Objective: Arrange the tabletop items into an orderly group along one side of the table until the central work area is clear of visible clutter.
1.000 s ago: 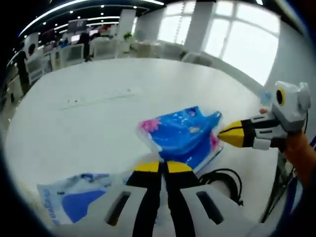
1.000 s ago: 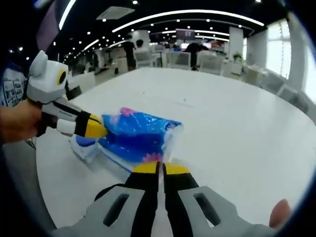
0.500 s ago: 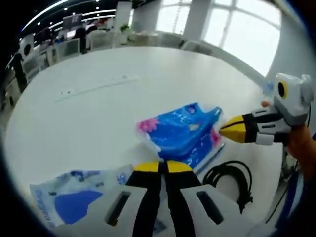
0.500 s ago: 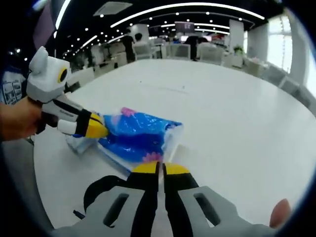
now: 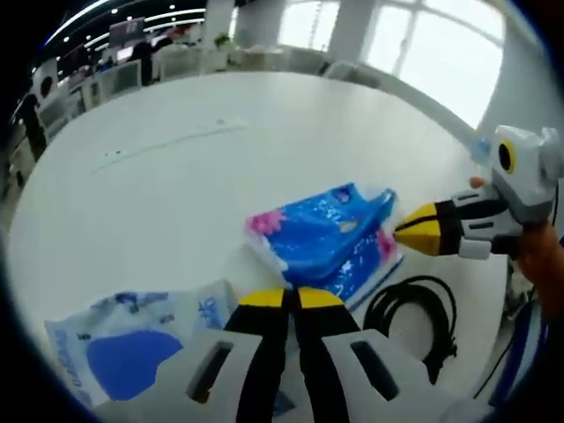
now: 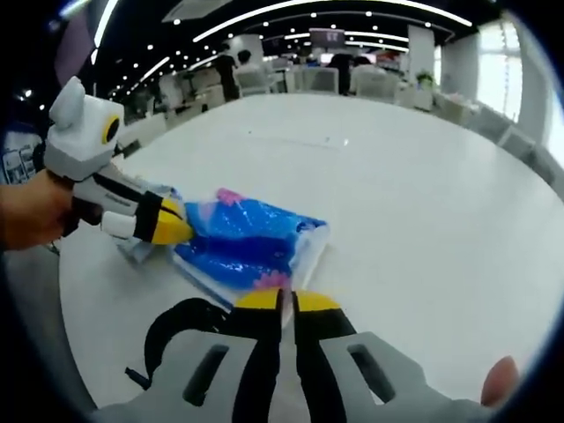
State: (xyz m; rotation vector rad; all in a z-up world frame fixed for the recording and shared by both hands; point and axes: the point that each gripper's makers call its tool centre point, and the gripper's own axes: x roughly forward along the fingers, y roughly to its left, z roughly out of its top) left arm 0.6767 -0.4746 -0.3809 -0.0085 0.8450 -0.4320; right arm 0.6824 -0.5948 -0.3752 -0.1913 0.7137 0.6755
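- Both claws, the left gripper (image 5: 292, 298) and right gripper (image 6: 281, 301), have yellow-tipped jaws pressed together, pinching nothing, over one round white table (image 5: 176, 185).
- Two plastic packs: one glossy blue crinkled tissue pack (image 5: 326, 238) just ahead between both tips; one pale blue-and-white pack (image 5: 132, 339) left of the left gripper.
- One coiled black cable (image 5: 414, 313) lies to its right.

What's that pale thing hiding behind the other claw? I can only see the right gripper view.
Observer: A pale white-and-blue plastic pack. In the left gripper view it lies flat next to the left claw.
Operator: Where does my claw meet the bright blue plastic packet?
Observer: The right claw has its shut yellow tips at a pink-printed end of it.
Operator: Where's the coiled black cable?
Observer: It lies beside the packet, near the edge of the white table.
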